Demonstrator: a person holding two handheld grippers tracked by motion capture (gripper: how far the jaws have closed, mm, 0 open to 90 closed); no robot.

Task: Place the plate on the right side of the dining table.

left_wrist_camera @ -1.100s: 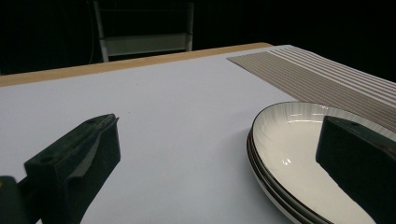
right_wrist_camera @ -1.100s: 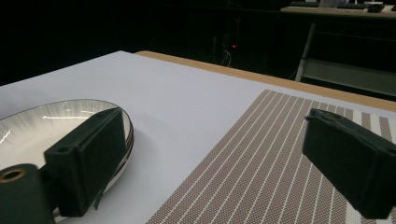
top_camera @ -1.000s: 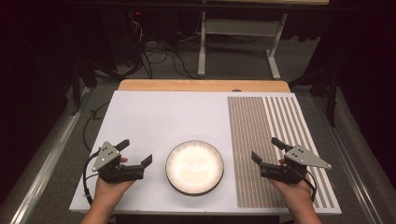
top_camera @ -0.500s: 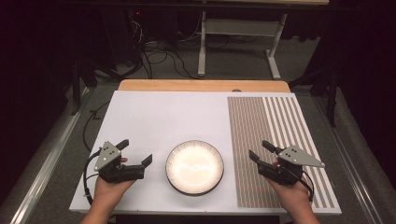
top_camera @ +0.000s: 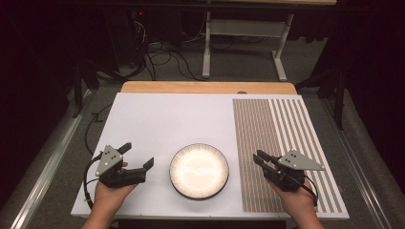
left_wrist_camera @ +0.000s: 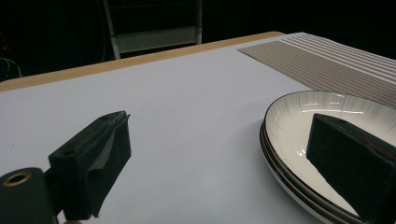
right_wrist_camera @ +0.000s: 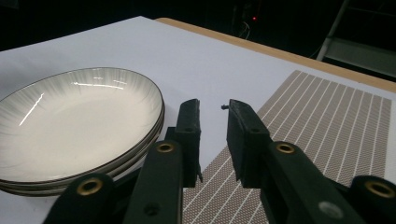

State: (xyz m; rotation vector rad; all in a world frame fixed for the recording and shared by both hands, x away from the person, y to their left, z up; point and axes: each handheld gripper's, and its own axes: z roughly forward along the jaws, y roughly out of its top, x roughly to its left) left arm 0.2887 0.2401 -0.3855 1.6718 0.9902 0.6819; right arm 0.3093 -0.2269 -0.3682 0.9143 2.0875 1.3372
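A stack of white plates with dark rims (top_camera: 199,171) sits near the front middle of the white tabletop (top_camera: 181,119). My left gripper (top_camera: 139,154) is held just left of the plates, open wide with nothing between its jaws. In the left gripper view the left gripper (left_wrist_camera: 222,126) has its right jaw over the plates' rim (left_wrist_camera: 299,116). My right gripper (top_camera: 256,157) hovers right of the plates over the striped mat (top_camera: 282,133). In the right gripper view the right gripper (right_wrist_camera: 213,106) has only a narrow slit between its pads and holds nothing, with the plates (right_wrist_camera: 70,121) to its left.
The striped mat (right_wrist_camera: 327,130) covers the right third of the table. A wooden strip (top_camera: 205,87) runs along the far edge. Beyond it stand a metal frame (top_camera: 239,28) and floor cables (top_camera: 157,52). The white surface behind the plates is bare.
The right gripper's jaws have drawn together from wide open to almost touching, and it has shifted slightly left toward the plates. The left gripper has stayed put.
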